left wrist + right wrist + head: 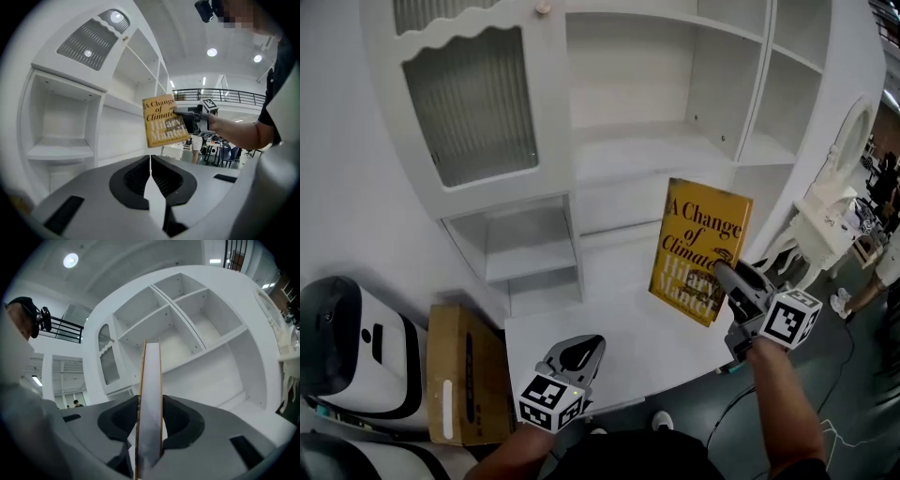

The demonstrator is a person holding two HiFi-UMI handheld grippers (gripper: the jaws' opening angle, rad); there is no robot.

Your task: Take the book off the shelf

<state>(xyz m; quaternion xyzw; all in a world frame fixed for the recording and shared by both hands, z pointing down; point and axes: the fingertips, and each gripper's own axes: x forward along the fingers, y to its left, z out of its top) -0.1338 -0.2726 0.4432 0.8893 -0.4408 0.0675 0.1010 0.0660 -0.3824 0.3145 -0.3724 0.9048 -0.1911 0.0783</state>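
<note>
The right gripper point(724, 270) held the book point(694, 234) in front of the shelf point(637, 150), fingers clamped on its edge. The left gripper point(584, 349), farther from the shelf, had its fingers together, empty.

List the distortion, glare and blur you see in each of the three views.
Head view: evenly lit, the shelf unit bows with wide-angle distortion, the book title reads sharp. Left gripper view: fisheye with black corners, ceiling lamps blow out into white spots. Right gripper view: same dark rim, the book's page edge between the jaws looks soft, shelves behind sharper.
</note>
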